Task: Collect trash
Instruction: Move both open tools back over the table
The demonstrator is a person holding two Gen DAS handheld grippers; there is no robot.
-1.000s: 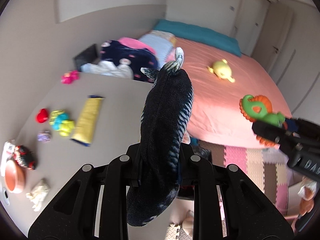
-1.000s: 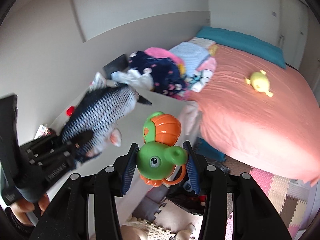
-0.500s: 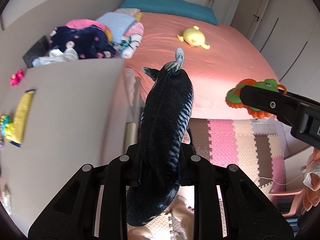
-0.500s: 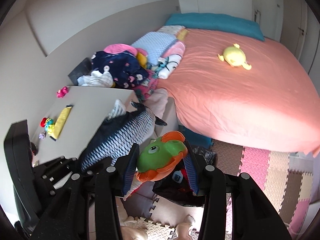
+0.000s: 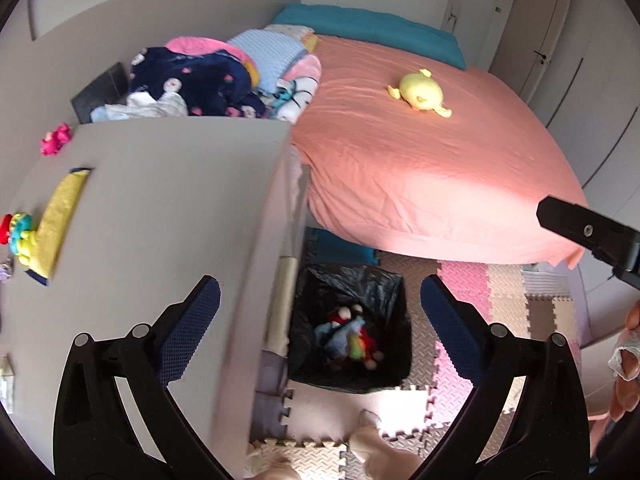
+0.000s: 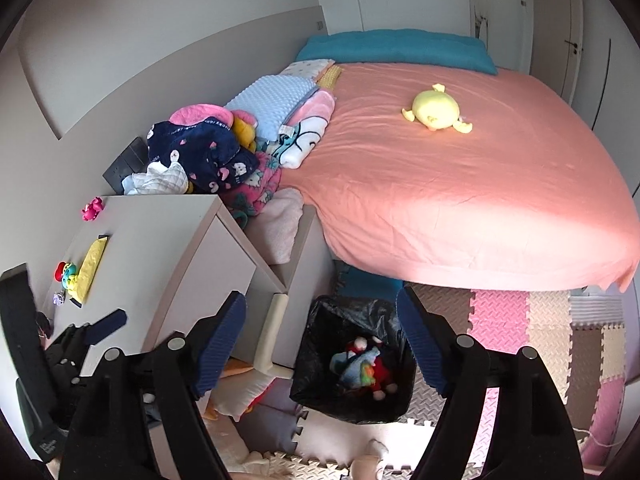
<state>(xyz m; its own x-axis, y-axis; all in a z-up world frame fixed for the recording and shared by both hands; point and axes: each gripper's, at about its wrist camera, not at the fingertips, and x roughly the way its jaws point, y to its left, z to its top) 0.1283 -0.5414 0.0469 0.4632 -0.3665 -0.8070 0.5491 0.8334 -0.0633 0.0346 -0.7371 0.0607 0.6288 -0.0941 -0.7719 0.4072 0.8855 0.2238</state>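
Two claws, both spread wide with nothing between their blue pads: the left claw and the right claw hang above a bin lined with a black bag, which stands on the foam floor mat between the counter and the bed. Half a second ago the left claw clamped a dark striped toy fish and the right a green and orange toy; neither is held now, and a heap of bright toys lies at the bottom of the bin, so both were probably let go into it, though the blur hides which piece is which. That drop appears complete. On the counter a yellow wrapper, a multicoloured toy just beside it and a pink toy at the far edge are left, likely the next pick-ups. A yellow plush lies on the bed, well apart.
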